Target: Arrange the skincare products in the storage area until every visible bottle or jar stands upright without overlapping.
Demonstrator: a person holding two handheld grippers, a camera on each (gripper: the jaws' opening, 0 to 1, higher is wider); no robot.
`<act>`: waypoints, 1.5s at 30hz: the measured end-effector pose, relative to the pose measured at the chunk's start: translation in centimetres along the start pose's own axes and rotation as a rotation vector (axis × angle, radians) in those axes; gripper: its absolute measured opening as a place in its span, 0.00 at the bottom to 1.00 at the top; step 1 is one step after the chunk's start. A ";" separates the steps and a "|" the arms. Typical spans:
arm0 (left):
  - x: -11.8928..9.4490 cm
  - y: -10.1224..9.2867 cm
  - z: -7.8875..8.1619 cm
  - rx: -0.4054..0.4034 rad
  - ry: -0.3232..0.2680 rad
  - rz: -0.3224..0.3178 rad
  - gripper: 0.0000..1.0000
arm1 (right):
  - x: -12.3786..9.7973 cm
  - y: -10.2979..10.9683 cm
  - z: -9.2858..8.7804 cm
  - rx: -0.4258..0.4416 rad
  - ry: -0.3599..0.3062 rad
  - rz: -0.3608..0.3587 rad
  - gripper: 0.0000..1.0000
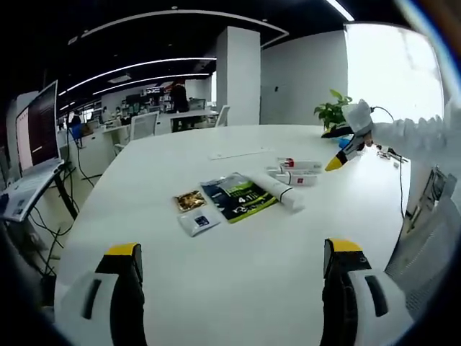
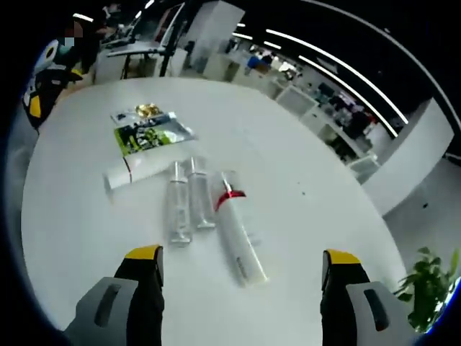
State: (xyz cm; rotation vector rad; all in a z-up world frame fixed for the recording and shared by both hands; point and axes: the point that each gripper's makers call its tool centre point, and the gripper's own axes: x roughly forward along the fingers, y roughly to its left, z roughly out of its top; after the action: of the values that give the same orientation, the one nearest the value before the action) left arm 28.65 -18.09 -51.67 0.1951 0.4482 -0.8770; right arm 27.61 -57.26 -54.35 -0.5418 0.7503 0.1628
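With jaws spread and empty, the right gripper (image 2: 241,270) hovers just short of the red-banded tube (image 2: 238,234) and two clear bottles (image 2: 189,200), all lying flat, evidently lined up to stand one upright, while the left gripper (image 1: 234,263), likewise spread and empty, waits well back.

Ahead of the right gripper's fingers (image 2: 144,254), three tubes (image 2: 189,198) lie side by side on the table (image 2: 302,216), the one with a band (image 2: 238,231) nearest the right finger. Beyond them lie a fourth tube (image 2: 137,170) crosswise and then the sachets (image 2: 148,130).
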 end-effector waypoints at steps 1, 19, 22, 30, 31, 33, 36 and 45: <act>0.0 0.0 -0.1 0.001 0.005 0.001 0.99 | 0.2 0.0 -0.2 -0.007 0.012 0.010 0.88; 0.1 0.2 0.0 -0.014 0.004 0.004 0.99 | 4.6 -1.6 -2.3 -0.095 0.148 0.145 0.55; 0.2 0.2 -0.1 -0.013 0.009 0.005 0.99 | 4.7 -1.3 -2.2 -0.097 0.164 0.163 0.50; 0.3 0.4 -0.3 -0.014 0.013 0.003 0.99 | 5.6 -1.5 -2.6 -0.091 0.216 0.226 0.39; 0.3 0.4 -0.3 -0.015 0.013 0.002 0.99 | 5.7 -1.6 -2.7 -0.096 0.227 0.236 0.39; 0.3 0.4 -0.4 -0.015 0.014 0.002 0.99 | 5.8 -1.3 -2.6 -0.093 0.230 0.251 0.38; 0.3 0.6 -0.4 -0.015 0.015 0.004 0.99 | 6.1 -0.7 -2.4 -0.092 0.246 0.286 0.35; 0.3 0.5 -0.5 -0.012 0.024 0.001 0.98 | 6.8 -0.3 -2.7 -0.110 0.305 0.338 0.30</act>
State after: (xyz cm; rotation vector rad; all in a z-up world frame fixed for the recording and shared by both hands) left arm 29.04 -17.78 -52.30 0.1948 0.4752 -0.8720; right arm 31.07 -59.27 -60.51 -0.5479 1.1337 0.4441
